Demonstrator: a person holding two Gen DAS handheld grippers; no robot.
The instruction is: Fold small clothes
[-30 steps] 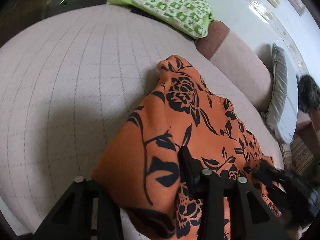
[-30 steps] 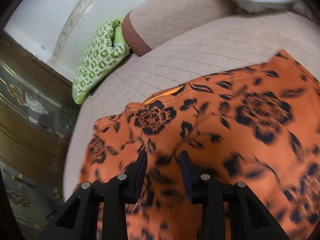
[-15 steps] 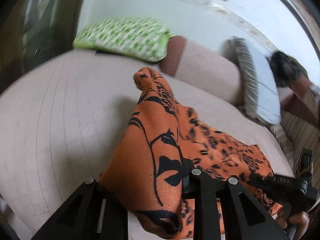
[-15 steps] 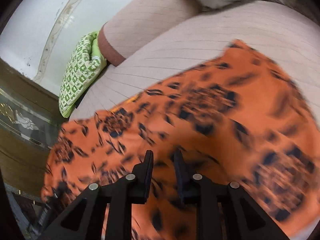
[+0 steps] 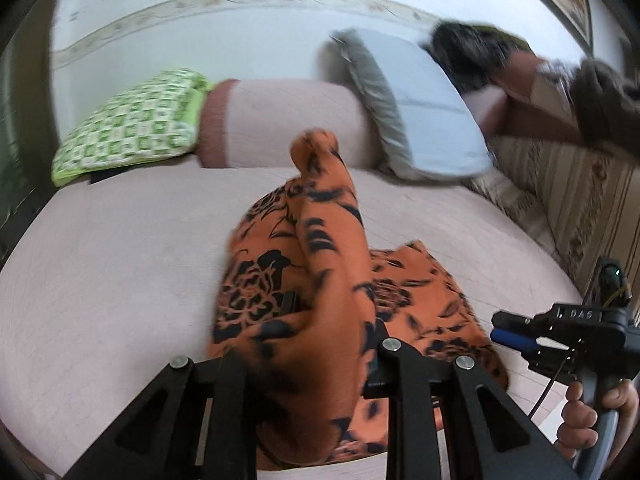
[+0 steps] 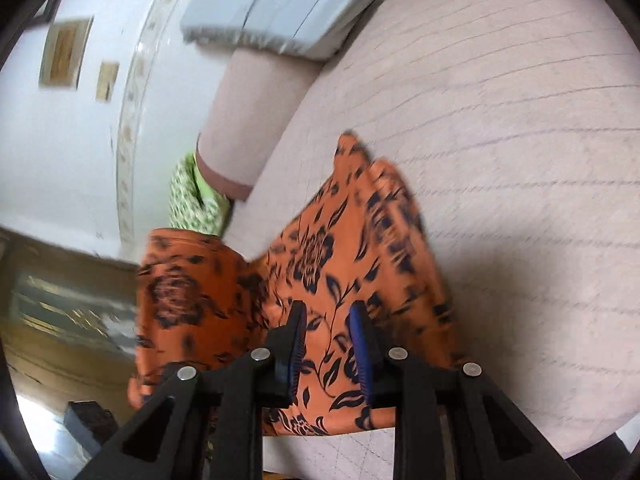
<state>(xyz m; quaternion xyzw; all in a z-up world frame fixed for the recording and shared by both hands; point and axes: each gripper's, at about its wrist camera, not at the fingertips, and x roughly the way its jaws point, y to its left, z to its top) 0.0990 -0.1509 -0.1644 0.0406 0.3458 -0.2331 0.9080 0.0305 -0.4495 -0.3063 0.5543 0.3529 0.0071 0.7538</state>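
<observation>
An orange garment with black flowers point(image 5: 320, 216) lies partly lifted on the pink quilted bed point(image 5: 120, 260). My left gripper point(image 5: 332, 316) is shut on a bunched edge of it, and cloth drapes over both fingers and rises in a ridge ahead. At the right of the left wrist view, a hand holds my right gripper point(image 5: 504, 330) at the garment's other edge. In the right wrist view, the right gripper point(image 6: 327, 312) has its blue pads shut on the garment point(image 6: 320, 248), which hangs doubled over the bed point(image 6: 520, 160).
At the head of the bed are a green patterned pillow point(image 5: 128, 124), a pink bolster point(image 5: 280, 120) and a grey-blue pillow point(image 5: 420, 112). A dark furry thing point(image 5: 468, 52) and striped fabric point(image 5: 580, 220) are on the right. Wooden furniture point(image 6: 60, 320) stands beyond the bed's edge.
Both grippers have swung across the bed with the garment and rolled. The left one rose. The cloth, spread wide before, now stands gathered in a narrow doubled ridge. Both pairs of jaws narrowed.
</observation>
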